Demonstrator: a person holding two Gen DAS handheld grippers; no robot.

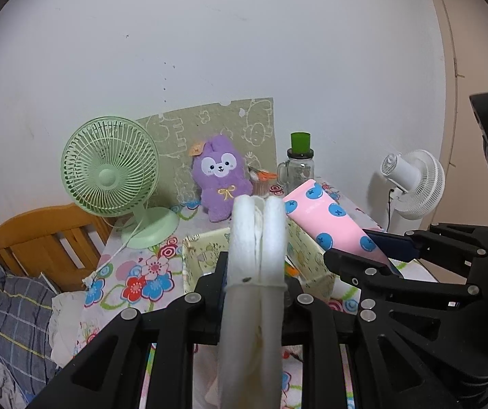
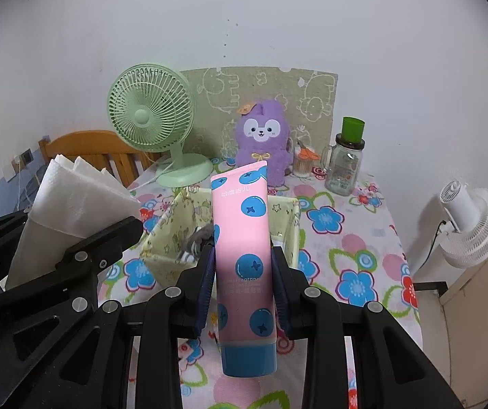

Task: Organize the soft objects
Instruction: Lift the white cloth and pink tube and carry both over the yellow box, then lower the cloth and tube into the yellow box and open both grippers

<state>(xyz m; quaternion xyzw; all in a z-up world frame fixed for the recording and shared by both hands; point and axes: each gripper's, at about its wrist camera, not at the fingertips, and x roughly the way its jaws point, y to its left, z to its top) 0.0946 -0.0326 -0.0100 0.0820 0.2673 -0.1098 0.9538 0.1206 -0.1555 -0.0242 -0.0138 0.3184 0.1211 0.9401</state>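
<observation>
Right claw (image 2: 242, 272) squeezes pink soft tube with blue dots (image 2: 240, 225), long way pointing up. Left claw (image 1: 257, 272) pinches folded white paper tissue (image 1: 257, 225). Pale cloth basket (image 2: 162, 235) sits just ahead, below both claws, on flowery desk (image 2: 346, 238).

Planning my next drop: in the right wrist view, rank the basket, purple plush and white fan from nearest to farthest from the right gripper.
From the right gripper, shut on the pink tube:
1. Basket: just beyond the fingertips, slightly left.
2. Purple plush: straight ahead, behind the basket, by the wall.
3. White fan: far right, off the table.
</observation>
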